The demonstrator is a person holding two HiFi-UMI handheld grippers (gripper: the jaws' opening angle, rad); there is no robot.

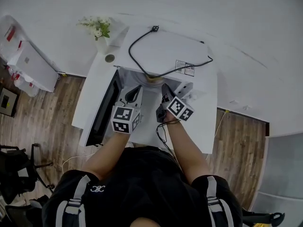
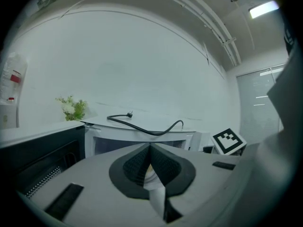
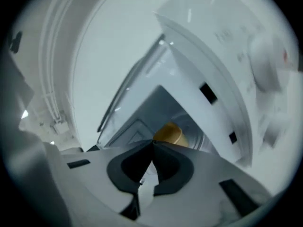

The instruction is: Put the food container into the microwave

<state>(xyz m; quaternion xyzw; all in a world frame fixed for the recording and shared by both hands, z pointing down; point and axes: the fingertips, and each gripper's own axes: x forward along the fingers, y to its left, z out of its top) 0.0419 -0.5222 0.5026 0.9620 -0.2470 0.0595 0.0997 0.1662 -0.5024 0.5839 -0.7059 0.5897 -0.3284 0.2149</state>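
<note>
Sitting in microwave (image 3: 213, 70) — food container (image 3: 168, 134) | tan, rounded | door (image 1: 103, 111) open

The white surface (image 1: 92, 91) stands on a wood-plank floor (image 1: 42, 126), with its far edge against a white wall.

1. The white microwave (image 1: 165, 51) rests directly on the surface. It covers the centre and the right side, from the far edge nearly to the near edge.
2. The dark door (image 1: 105, 110) is swung open to the left, over the left side of the surface.
3. A white vase (image 1: 101, 44) holding white flowers (image 1: 97, 27) stands upright at the far left corner.
4. A small round grey disc (image 1: 110, 58) lies just beside the vase, toward the near edge.
</note>
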